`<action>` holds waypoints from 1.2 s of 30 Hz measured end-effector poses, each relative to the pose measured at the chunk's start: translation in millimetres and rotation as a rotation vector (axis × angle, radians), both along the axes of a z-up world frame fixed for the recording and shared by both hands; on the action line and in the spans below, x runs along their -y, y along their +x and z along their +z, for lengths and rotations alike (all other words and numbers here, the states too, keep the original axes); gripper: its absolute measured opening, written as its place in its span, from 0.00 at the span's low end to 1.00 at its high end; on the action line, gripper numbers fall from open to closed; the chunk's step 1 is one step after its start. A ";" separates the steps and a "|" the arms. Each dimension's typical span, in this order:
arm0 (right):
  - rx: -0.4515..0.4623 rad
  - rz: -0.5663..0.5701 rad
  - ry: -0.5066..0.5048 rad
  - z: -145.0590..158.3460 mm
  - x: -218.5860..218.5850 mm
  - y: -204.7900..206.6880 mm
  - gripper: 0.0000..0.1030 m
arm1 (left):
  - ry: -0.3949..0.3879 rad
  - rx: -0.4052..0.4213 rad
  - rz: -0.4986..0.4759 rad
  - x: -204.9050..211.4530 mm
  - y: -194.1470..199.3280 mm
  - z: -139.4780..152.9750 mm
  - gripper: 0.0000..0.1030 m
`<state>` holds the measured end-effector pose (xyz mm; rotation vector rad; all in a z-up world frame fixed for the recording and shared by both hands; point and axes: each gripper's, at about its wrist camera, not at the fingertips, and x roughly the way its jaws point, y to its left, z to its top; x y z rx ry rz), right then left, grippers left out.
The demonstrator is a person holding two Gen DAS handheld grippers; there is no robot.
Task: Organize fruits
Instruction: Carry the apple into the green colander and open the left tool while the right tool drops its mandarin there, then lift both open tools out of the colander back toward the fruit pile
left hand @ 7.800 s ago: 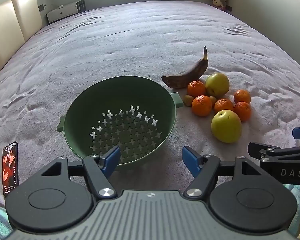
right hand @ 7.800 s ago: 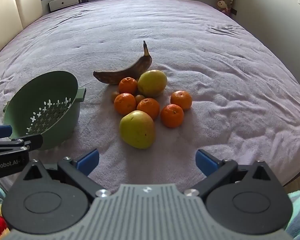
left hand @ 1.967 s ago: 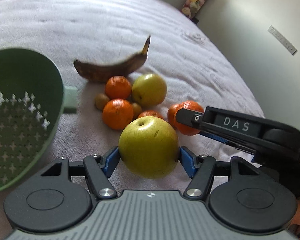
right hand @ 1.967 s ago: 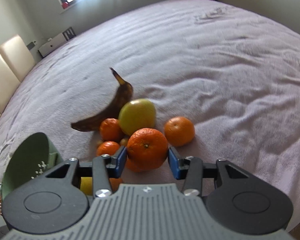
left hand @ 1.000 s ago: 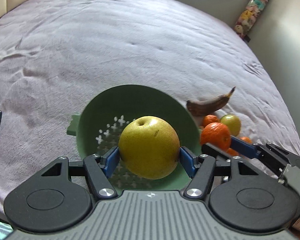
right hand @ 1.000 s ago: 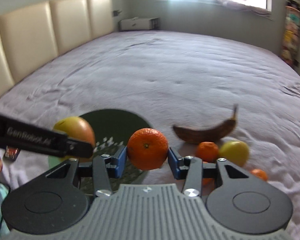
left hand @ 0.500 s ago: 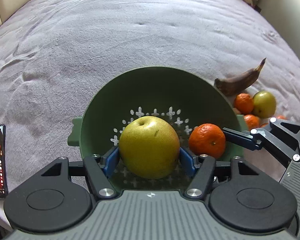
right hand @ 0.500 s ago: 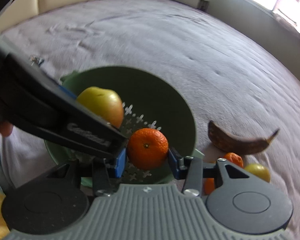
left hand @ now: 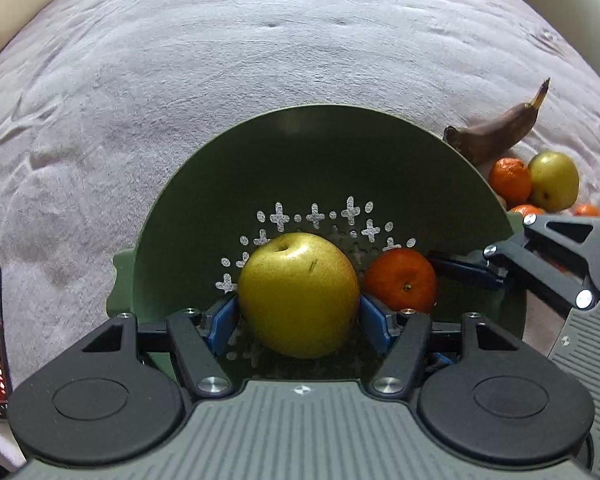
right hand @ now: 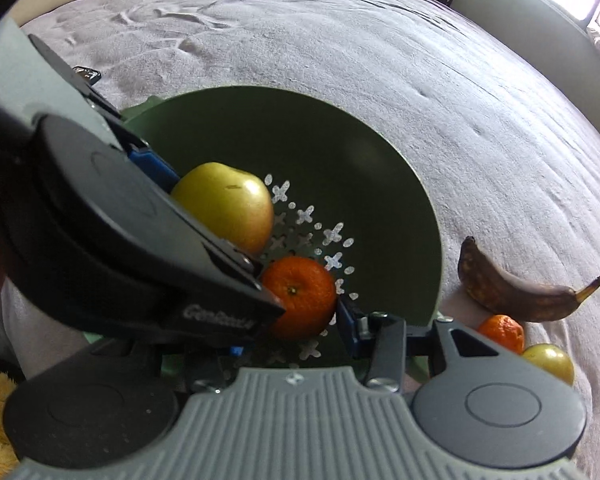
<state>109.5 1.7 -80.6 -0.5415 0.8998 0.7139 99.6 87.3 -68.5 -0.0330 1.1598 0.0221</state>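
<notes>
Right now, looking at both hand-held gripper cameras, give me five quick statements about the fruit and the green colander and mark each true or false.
1. The left hand-held gripper grips a yellow-green apple. True.
2. The right hand-held gripper is empty. False: it grips an orange.
3. Both held fruits are over the inside of the green colander. True.
4. The brown banana lies inside the colander. False: it lies on the bedspread outside the rim.
5. All the fruit is already in the colander. False: the banana, another apple and several oranges are on the bedspread beside it.
</notes>
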 end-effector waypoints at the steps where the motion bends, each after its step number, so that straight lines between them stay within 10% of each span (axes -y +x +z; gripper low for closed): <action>1: -0.001 0.000 0.002 -1.0 -1.6 1.1 0.41 | 0.007 -0.002 -0.002 0.4 -0.1 -0.5 0.73; 20: 0.068 -0.033 0.052 18.1 12.3 -12.1 0.55 | -0.054 0.016 0.045 -7.0 0.1 9.8 0.76; 36: 0.215 -0.284 0.147 65.4 71.1 -33.7 0.65 | -0.130 0.273 0.035 9.5 -22.8 62.2 0.76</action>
